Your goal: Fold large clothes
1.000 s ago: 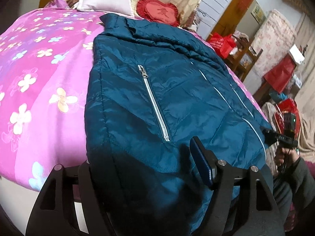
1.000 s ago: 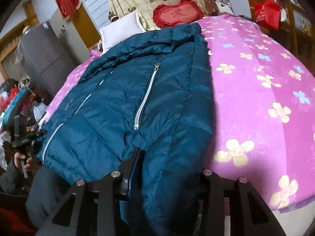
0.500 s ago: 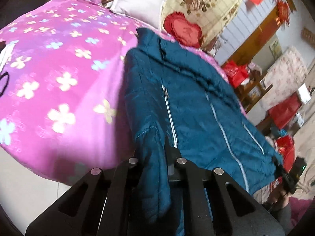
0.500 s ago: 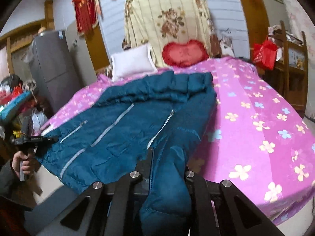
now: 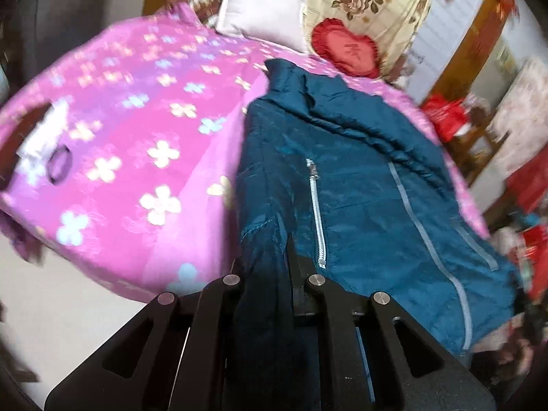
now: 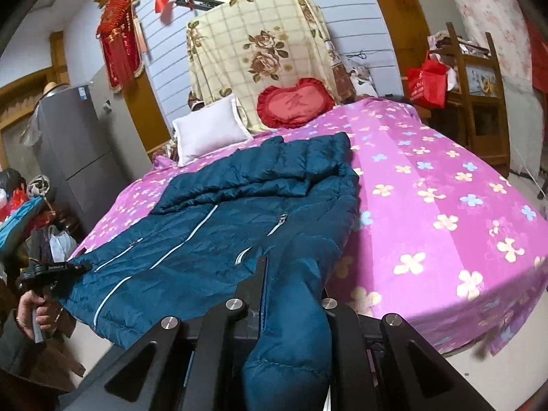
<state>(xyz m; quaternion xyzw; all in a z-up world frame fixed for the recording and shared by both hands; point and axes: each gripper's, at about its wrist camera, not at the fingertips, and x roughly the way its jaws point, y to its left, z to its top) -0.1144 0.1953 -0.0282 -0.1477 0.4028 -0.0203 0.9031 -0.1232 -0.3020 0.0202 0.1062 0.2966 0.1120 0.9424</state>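
At the bottom centre of each view, the left gripper (image 5: 265, 274) and the right gripper (image 6: 291, 294) are each clamped on a hem corner of the teal puffer jacket (image 6: 239, 219). The jacket lies spread, zipped front up, across the pink floral bed (image 6: 445, 178). No fold shows yet; folding is barely begun.

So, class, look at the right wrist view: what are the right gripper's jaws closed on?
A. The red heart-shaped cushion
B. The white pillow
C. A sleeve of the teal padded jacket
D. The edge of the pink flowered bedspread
C: in the right wrist view a sleeve of the teal padded jacket is pinched in the jaws of the right gripper, while the pillow and cushion lie far off at the head of the bed.
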